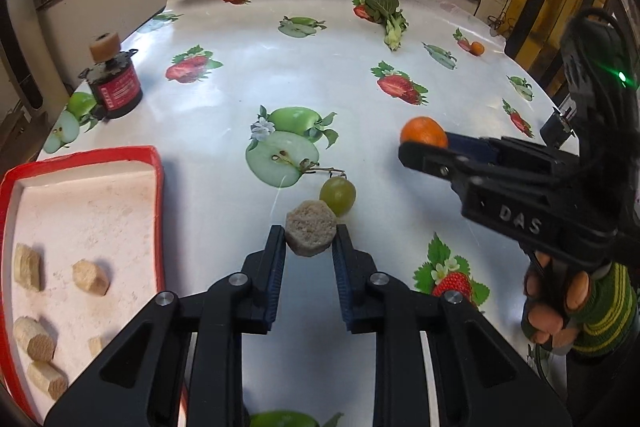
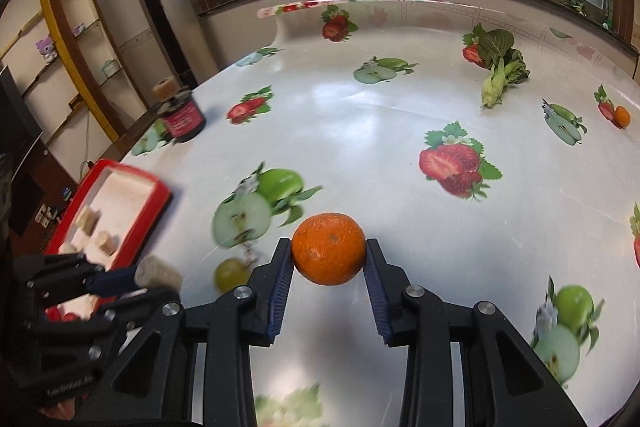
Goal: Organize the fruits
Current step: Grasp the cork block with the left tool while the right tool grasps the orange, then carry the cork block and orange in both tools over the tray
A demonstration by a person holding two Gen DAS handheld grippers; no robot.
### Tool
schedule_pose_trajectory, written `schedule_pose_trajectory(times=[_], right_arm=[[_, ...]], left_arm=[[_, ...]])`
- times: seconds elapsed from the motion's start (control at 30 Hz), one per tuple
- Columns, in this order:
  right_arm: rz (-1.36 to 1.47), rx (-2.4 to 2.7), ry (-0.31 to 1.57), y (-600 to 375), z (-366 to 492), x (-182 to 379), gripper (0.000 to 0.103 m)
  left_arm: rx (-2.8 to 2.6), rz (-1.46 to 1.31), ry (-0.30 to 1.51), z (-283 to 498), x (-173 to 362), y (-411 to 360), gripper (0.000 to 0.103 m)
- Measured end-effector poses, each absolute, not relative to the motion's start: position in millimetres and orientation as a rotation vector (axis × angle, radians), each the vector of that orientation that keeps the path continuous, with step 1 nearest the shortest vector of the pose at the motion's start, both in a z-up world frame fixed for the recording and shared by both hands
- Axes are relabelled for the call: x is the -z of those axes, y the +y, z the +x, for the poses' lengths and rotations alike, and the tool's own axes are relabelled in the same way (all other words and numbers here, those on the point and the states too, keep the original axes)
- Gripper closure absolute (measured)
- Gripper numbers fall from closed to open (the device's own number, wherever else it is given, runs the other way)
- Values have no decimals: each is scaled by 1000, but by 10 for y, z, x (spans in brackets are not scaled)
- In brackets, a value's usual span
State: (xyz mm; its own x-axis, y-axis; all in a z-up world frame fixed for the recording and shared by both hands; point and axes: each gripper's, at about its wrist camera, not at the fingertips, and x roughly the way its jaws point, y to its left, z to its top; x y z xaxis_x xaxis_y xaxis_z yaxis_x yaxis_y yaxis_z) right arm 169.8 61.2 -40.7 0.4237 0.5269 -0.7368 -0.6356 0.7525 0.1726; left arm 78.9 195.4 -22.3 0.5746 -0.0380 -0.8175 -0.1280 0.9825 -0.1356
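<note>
Left gripper (image 1: 310,241) with fingers (image 1: 276,251) clamped on a tan hexagonal block (image 1: 311,233), held just above the counter (image 1: 360,115). Right gripper (image 2: 328,259) with fingers (image 2: 285,267) pressed on either side of an orange (image 2: 328,248), also low over the fruit-print cloth.

Taking the block as landmark: a green grape (image 1: 338,195) just behind it and slightly right, touching or nearly so, directly in the path forward. Red tray (image 1: 158,187) to the left, near, holding several similar tan blocks (image 1: 91,277). Dark jar (image 1: 116,87) with a tan piece on its lid far off to the left rear, beyond the tray. Leafy green vegetable (image 1: 390,17) far behind and right, near the window edge. Second, smaller orange (image 1: 477,48) farther right of that vegetable. Held orange to the right, well apart from the block, with bare cloth between.
</note>
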Motion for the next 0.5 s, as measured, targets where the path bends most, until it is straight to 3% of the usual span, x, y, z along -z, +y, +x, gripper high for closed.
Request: schedule_pose_trajectory(times=[0.5], right_arm=[[-171,-839,838,759,856,200,67]], left_arm=[[-129,-190,890,303,-28,2158,82]])
